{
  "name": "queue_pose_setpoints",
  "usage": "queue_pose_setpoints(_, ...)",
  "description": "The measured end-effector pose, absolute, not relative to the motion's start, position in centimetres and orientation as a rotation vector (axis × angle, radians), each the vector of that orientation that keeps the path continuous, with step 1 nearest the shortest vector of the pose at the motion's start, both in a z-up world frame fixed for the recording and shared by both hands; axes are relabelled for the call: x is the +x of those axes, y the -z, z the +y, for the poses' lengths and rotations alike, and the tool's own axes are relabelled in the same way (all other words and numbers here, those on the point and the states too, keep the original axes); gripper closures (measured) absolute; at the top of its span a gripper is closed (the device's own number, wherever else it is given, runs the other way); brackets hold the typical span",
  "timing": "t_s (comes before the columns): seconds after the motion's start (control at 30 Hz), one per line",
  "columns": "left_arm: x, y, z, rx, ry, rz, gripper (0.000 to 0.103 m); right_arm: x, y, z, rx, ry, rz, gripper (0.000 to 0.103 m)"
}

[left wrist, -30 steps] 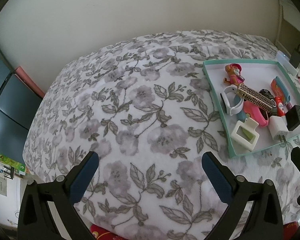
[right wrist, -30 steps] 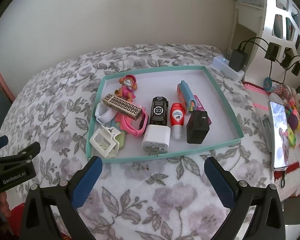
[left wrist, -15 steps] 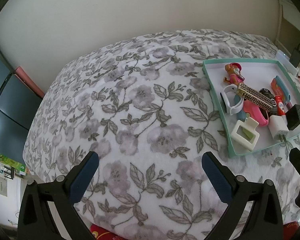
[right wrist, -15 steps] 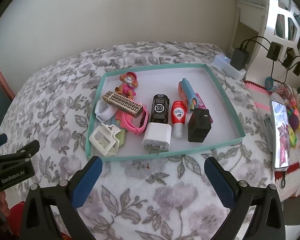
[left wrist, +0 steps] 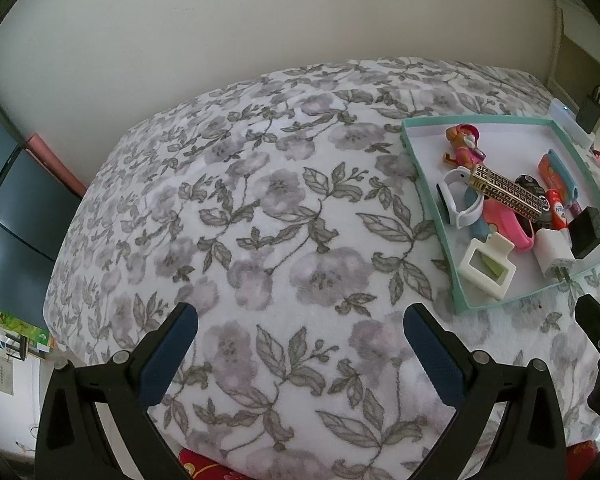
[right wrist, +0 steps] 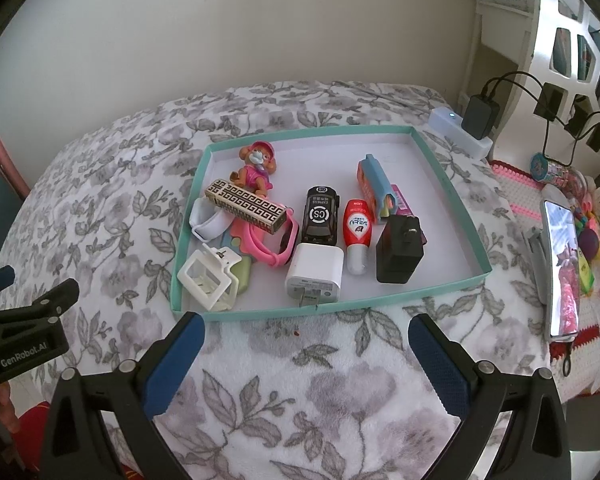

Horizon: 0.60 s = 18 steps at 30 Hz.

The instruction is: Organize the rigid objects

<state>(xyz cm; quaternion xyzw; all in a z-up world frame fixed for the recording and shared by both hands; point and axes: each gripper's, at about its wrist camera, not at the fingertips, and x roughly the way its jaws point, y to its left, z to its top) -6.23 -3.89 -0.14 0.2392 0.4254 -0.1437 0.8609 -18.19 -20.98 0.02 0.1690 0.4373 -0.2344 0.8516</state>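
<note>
A teal-rimmed tray point(right wrist: 452, 190) lies on the floral bedspread and holds several small things: a dog figure point(right wrist: 256, 166), a gold patterned box point(right wrist: 246, 206), a black toy car point(right wrist: 320, 216), a red tube point(right wrist: 357, 226), a white charger point(right wrist: 315, 276), a black charger point(right wrist: 400, 250), a white clip point(right wrist: 210, 280) and a pink band point(right wrist: 266, 246). My right gripper point(right wrist: 306, 354) is open and empty just in front of the tray. My left gripper point(left wrist: 300, 344) is open and empty over bare bedspread, left of the tray point(left wrist: 428, 204).
A phone point(right wrist: 560, 268) on a stand and small toys point(right wrist: 588, 236) sit on a pink mat to the right. A power strip point(right wrist: 460, 130) with plugs lies behind the tray by a white shelf. A dark cabinet point(left wrist: 8, 216) stands left of the bed.
The right gripper has moved a little nearer the tray. The left gripper has barely moved. Nothing was picked up.
</note>
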Motion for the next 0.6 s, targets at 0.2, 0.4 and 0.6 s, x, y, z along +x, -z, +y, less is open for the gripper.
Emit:
queue_pose_setpoints(0.2, -6.23, 0.09, -3.86, 0.502, 0.299, 0.893, 0.001, -18.2, 0.13, -20.92, 0.354, 0.49, 0.927, 0.0)
queue_pose_setpoints(0.4, -6.14, 0.15, -3.78, 0.502, 0.294, 0.895, 0.001, -18.14, 0.13, -21.0, 0.354, 0.49, 0.928, 0.0)
queue_pose_setpoints(0.6, -6.05, 0.1, -3.65, 0.497, 0.287, 0.895, 0.001, -18.14, 0.19, -20.97, 0.353, 0.488, 0.931, 0.0)
